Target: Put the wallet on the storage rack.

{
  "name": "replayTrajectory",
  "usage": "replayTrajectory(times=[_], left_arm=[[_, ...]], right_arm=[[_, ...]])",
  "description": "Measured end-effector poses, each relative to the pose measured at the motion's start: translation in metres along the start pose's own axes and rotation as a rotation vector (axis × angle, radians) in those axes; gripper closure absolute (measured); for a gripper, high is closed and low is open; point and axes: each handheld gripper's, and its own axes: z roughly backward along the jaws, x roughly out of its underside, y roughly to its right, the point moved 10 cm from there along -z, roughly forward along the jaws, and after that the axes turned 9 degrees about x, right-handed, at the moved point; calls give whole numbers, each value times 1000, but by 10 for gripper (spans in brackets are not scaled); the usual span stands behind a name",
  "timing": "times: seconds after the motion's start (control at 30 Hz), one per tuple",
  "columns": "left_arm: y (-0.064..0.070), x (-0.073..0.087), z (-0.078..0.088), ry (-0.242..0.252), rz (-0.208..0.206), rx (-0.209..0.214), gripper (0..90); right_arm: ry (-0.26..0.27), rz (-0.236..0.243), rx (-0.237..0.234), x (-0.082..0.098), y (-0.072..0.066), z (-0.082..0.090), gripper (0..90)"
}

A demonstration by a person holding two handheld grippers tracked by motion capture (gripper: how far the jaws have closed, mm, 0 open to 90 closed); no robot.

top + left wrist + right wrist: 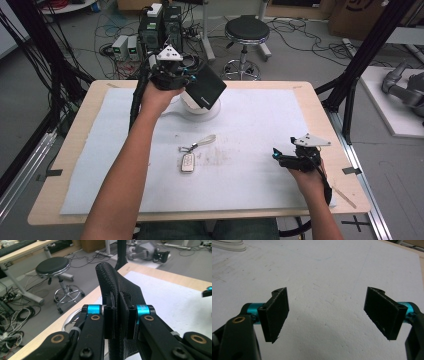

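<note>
Left gripper [192,75] raised at the far side, jaws clamped; right gripper [280,156] low, jaws wide apart.

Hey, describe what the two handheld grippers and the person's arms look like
Both grippers, left gripper and right gripper, are black with cyan collars, brass pivot rivets and flat black pads. Each carries a grey three-cornered plate on top and trails a black cable. The forearms are bare, with no sleeves showing.
</note>
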Motion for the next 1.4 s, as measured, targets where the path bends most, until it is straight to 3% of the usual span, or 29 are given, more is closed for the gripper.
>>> replayTrajectory(times=[0.47, 0.83, 1.2, 1.4], left_arm=[[-34, 21, -29, -43, 36, -86, 826], [-53, 31, -36, -76, 38, -146, 825], [-57, 44, -47, -115, 25, -171, 824], [-60, 45, -52, -132, 2, -207, 823]], right_arm=[[-10, 6, -10, 1, -3, -4, 203], [-14, 7, -13, 1, -4, -5, 203], [-17, 9, -12, 2, -5, -5, 203], [-15, 8, -10, 2, -4, -5, 203]])
